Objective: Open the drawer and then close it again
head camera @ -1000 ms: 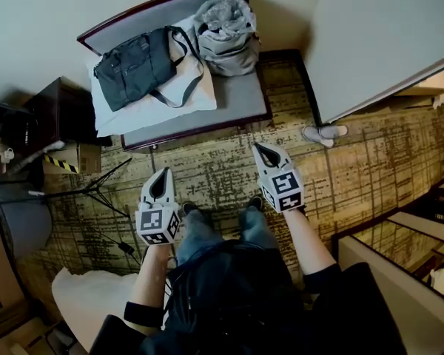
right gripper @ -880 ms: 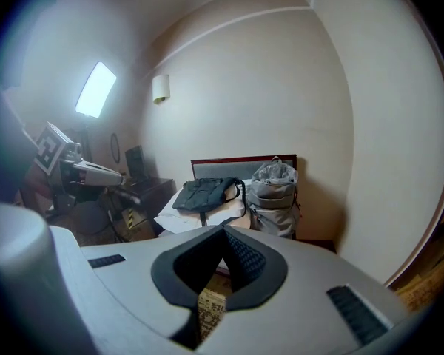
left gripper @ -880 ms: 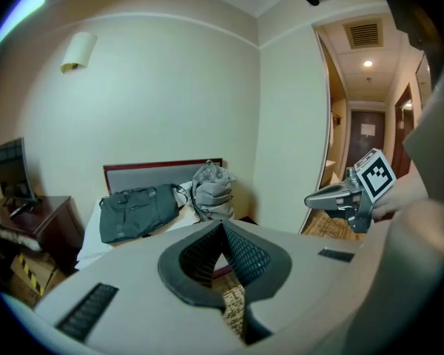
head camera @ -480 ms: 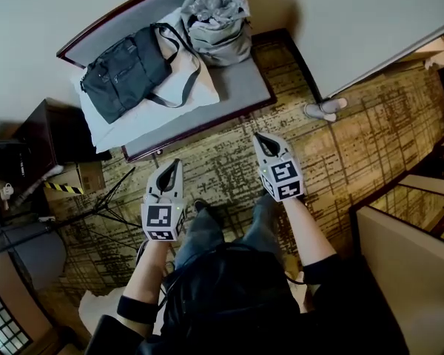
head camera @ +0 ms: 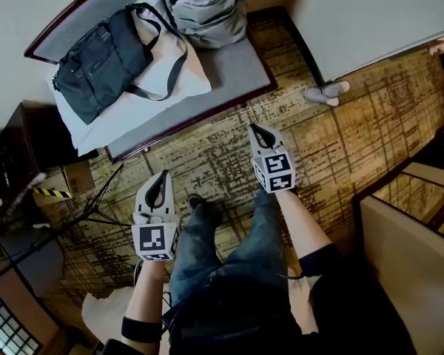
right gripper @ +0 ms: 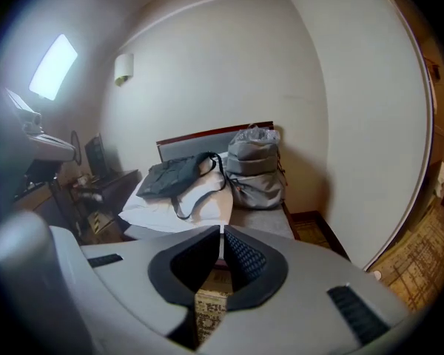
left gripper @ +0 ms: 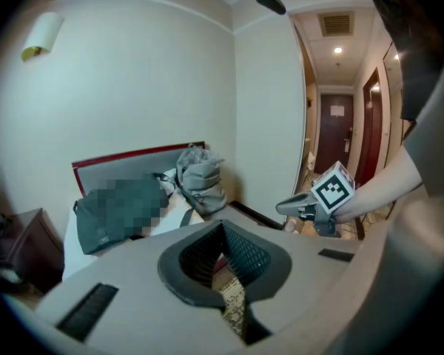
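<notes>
Head view: both grippers hang over the patterned carpet (head camera: 340, 139), tips toward 12 o'clock. The left gripper (head camera: 163, 176) is at 7 o'clock of frame centre and the right gripper (head camera: 256, 129) at 1 o'clock, with the person's jeans-clad legs (head camera: 207, 235) between and below them.

A grey-topped bench (head camera: 237, 72) lies at 11–12 o'clock. It carries a dark bag (head camera: 96, 61) on a white pillow (head camera: 133, 102) and a grey backpack (head camera: 207, 9).

A dark wooden cabinet (head camera: 18, 135) stands at 9 o'clock. Drawer: none can be made out on it or anywhere else in any view.

Left gripper view: jaws fully together, nothing between them. Only this view shows a corridor with dark doors (left gripper: 337, 124) at 2 o'clock, and the right gripper's marker cube from the side.

Right gripper view: a thin slit shows between the jaw tips, which have just been opening; nothing is between them. Only this view shows the cabinet's cluttered top at 9 o'clock and a wall lamp (right gripper: 123, 68) at 11 o'clock above the bench.

Neither gripper touches the furniture.
</notes>
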`<state>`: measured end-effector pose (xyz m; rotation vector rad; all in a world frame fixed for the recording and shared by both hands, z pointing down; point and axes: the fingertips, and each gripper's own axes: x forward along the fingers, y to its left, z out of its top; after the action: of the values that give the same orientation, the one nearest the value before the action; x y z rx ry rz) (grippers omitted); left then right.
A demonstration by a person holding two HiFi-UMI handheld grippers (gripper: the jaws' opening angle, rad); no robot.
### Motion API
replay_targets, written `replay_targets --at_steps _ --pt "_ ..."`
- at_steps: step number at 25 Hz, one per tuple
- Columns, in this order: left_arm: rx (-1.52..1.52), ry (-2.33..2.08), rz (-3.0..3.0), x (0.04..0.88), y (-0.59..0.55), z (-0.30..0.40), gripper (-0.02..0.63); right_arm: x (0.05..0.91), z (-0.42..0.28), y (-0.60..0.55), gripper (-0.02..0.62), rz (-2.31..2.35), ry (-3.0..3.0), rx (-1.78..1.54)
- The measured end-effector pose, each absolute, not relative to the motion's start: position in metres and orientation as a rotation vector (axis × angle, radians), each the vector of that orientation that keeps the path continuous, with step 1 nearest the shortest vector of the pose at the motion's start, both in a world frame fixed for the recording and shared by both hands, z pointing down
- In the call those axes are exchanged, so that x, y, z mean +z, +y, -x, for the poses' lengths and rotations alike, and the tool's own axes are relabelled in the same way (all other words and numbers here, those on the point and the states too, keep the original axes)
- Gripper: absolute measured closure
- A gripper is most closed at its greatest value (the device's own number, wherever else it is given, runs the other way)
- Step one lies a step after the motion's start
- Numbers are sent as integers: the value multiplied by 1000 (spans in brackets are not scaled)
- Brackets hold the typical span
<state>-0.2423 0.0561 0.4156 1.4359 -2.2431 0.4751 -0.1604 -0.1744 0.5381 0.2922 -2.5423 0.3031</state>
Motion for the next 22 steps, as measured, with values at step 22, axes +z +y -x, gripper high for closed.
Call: replay_targets --at_steps 22 --pt "292 -2257 -1424 697 -13 211 604 904 184 -218 373 19 -2179 -891"
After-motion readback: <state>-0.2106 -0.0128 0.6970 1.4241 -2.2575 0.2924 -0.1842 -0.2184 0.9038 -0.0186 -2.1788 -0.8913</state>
